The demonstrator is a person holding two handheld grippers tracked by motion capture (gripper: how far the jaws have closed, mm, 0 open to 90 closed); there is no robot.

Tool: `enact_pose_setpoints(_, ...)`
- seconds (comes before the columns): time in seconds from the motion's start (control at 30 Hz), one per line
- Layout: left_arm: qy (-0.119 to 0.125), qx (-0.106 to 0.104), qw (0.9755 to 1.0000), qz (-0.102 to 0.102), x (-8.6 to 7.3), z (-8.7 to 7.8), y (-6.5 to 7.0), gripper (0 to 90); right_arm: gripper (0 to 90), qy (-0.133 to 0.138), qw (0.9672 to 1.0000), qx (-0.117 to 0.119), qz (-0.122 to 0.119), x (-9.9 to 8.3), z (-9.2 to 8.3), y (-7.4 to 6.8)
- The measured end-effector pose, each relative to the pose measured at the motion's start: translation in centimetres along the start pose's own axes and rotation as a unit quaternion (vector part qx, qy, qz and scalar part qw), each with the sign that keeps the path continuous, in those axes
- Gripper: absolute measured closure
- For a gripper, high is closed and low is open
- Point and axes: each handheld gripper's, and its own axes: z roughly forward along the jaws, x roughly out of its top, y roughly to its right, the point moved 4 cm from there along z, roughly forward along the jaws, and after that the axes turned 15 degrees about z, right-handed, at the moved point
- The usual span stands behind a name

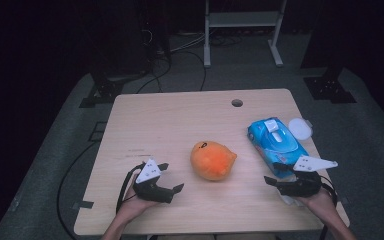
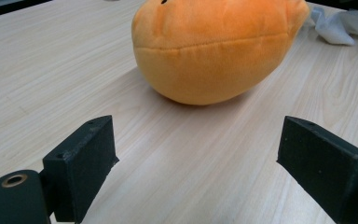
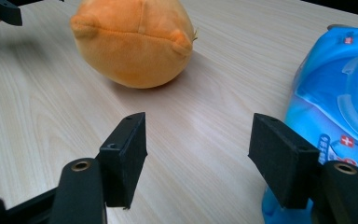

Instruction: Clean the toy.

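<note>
Dark floor and cables are seen behind the pale wooden table point(image 1: 145, 120). Near the middle of the table an orange plush toy point(image 1: 212, 160) is laid on its side. Its long side is stretched across the table, and its pointed end is turned toward the blue wipes pack point(image 1: 275, 140) at the right edge. The left gripper point(image 1: 172, 176) is held low, near the toy, with its jaws spread wide and nothing between them. The right gripper point(image 1: 275, 172) is held just beside the pack, with its jaws also spread and nothing gripped.
</note>
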Motion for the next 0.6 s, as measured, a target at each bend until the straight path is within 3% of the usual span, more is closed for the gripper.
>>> enact_pose_setpoints(0.2, -0.004, 0.003, 1.0000, -0.001, -0.5, -0.5, 0.1, 10.7, 34.2, 0.003, 1.0000, -0.004, 0.005, -0.6, -0.8, 0.2)
enact_pose_setpoints(0.4, -0.002, 0.007, 0.9998, -0.016, -1.6, -0.8, 0.3, 10.0, 31.2, 0.010, 0.9999, -0.008, 0.006, -1.3, -1.7, 0.2)
enact_pose_setpoints(0.6, -0.002, 0.014, 0.9995, -0.027, -2.2, -1.0, 0.4, 8.2, 29.3, 0.034, 0.9993, -0.010, 0.015, -2.2, -2.3, 0.3)
